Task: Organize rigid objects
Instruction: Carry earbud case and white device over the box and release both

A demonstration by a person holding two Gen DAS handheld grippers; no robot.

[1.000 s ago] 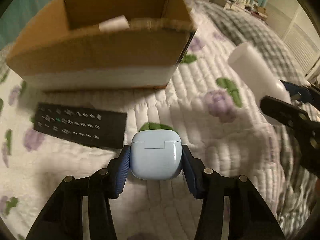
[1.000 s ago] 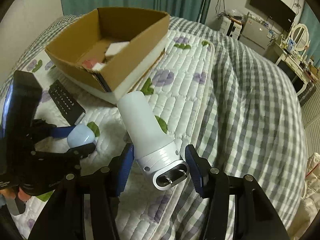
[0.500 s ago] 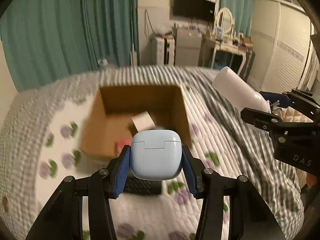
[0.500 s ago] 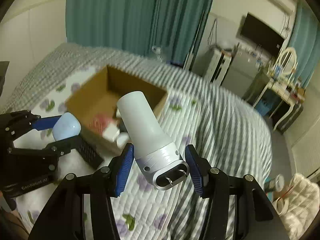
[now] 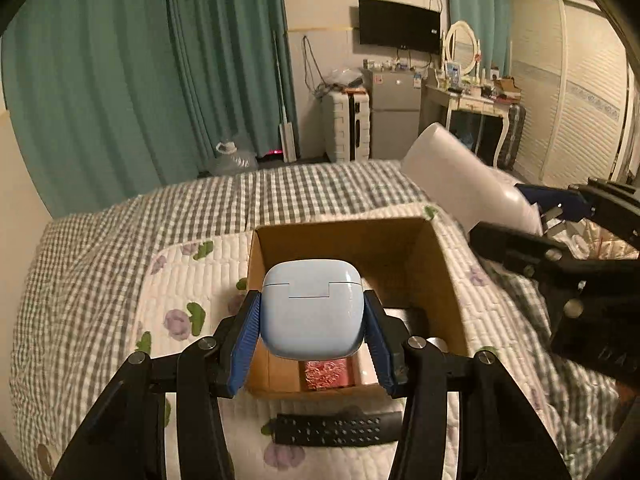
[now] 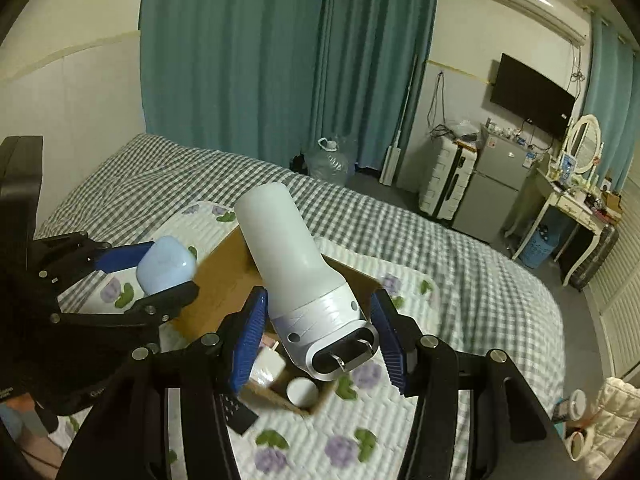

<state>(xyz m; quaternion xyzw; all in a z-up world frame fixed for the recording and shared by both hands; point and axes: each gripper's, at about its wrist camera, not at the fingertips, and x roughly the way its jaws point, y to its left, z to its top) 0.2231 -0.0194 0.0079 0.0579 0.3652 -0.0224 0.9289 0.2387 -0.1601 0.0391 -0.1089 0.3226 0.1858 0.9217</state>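
- The pale blue earbud case (image 5: 312, 309) is sitting clamped between the blue pads of the left hand-held gripper (image 5: 312, 320), its lid seam facing the camera; the pads are pressing both of its sides.
- Directly beyond and below this hand-held gripper, an open cardboard box (image 5: 448, 264) is resting on a quilted floral mat (image 5: 192, 280) spread over a grey checked bed (image 5: 100, 248).
- Inside the box, a red patterned item (image 5: 326, 374) and white items are showing just under the case.
- A black remote control (image 5: 332, 429) is lying on the mat nearer than the box, between the left hand-held gripper's two arms.
- The white night-light plug (image 6: 298, 280), a cylinder with a silver base and two metal prongs, is tilting away between the blue pads of the right hand-held gripper (image 6: 320, 344); the left pad is touching it, while whether the right pad is touching cannot be told.
- From the right wrist view, the box (image 6: 228, 280) is lying beneath and beyond the plug, with a small round white lid (image 6: 302, 392) in its near corner.
- The left hand-held gripper (image 6: 168, 272) with the blue case (image 6: 166, 266) is hovering to the left of the plug, over the box's left edge.
- Teal curtains (image 6: 280, 60) are hanging behind the bed.
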